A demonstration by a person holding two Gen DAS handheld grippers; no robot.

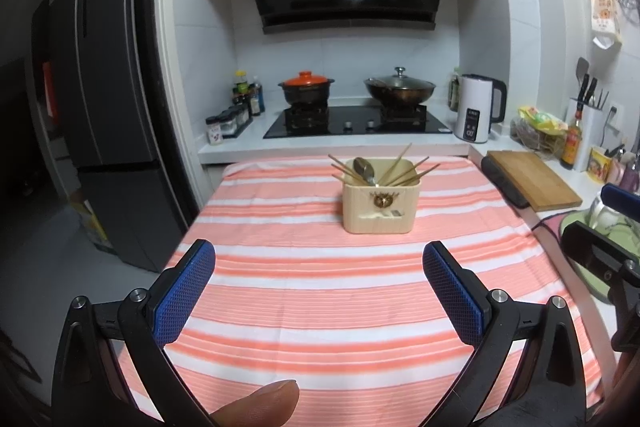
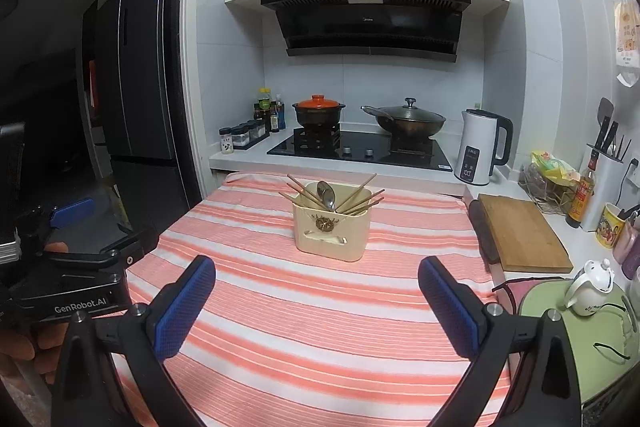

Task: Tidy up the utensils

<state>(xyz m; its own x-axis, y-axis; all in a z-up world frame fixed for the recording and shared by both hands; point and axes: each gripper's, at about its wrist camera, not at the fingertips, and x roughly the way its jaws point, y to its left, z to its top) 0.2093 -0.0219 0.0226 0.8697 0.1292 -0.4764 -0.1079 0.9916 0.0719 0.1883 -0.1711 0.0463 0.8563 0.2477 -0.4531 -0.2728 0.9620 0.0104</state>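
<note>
From where I sit, both tools are idle: my left hand-held gripper (image 1: 319, 259) has its blue pads spread wide with nothing between them, and my right hand-held gripper (image 2: 317, 277) is likewise parted and empty, both held low over the near half of the bench (image 1: 288, 307), which is covered in a pink-and-white striped cloth. The task's things sit together toward the far middle of that bench: a cream, square-sided plastic utensil holder (image 1: 379, 205) standing upright, with a bundle of thin wooden chopsticks (image 1: 404, 171) fanned out of its top and a shiny metal spoon (image 1: 364, 171) leaning bowl-up among them. I can find no loose utensil anywhere on the cloth in either view, so I judge the gathering essentially finished; what might remain is only tidying the splayed chopsticks, since they lean in several directions rather than standing as one neat bunch. Off to the right, a wooden cutting board (image 2: 520, 233) lies beside the cloth, well apart from the holder.
</note>
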